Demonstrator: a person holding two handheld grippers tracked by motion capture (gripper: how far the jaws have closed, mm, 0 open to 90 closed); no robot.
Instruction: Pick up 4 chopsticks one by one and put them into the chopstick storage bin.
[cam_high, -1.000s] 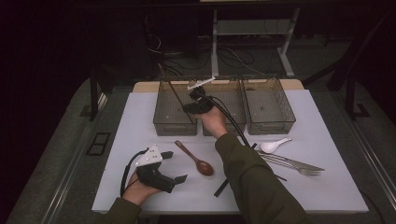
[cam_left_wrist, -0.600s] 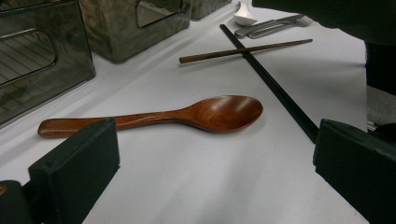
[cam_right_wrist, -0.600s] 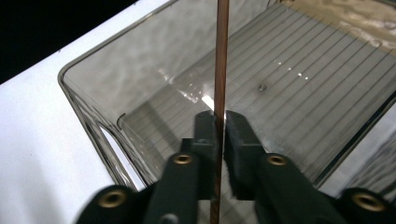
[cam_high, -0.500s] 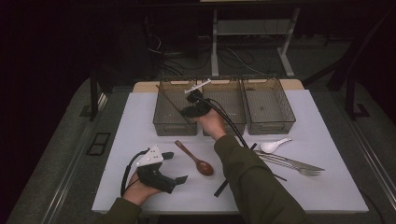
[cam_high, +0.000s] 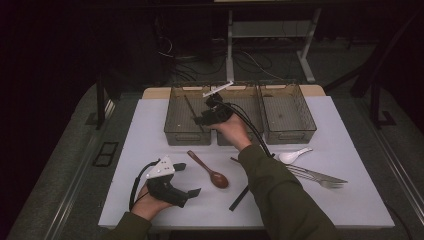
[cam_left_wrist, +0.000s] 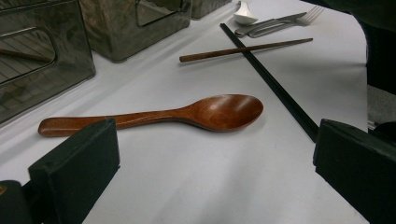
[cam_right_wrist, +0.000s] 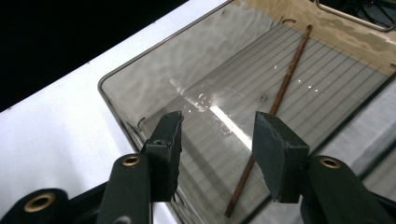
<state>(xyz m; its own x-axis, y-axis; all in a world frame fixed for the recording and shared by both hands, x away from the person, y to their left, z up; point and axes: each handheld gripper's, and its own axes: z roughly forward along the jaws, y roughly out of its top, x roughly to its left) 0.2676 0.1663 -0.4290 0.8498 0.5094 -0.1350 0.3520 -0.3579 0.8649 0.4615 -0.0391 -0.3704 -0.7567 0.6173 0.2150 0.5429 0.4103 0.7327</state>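
My right gripper (cam_high: 201, 120) hangs over the left clear bin (cam_high: 187, 138) at the back of the white table. Its jaws have just been opening, and in the right gripper view my right gripper (cam_right_wrist: 217, 127) has nothing between them. Below it a thin brown chopstick (cam_right_wrist: 276, 100) lies flat on the bin's floor, seen from above as a dark line (cam_high: 192, 111). My left gripper (cam_high: 190, 179) rests at the table's front left, open and empty (cam_left_wrist: 215, 149). A wooden spoon (cam_left_wrist: 187, 114) lies just beyond its jaws, near the table's middle (cam_high: 210, 170).
Two more clear bins (cam_high: 287, 112) stand to the right of the first. On the table lie a black chopstick (cam_left_wrist: 275, 84), a second brown chopstick (cam_left_wrist: 243, 49), a white spoon (cam_high: 295, 155) and metal forks (cam_high: 320, 176). The right forearm crosses the table's middle.
The right hand has stayed over the left bin with only a slight shift. The left gripper and the cutlery on the table lie as before.
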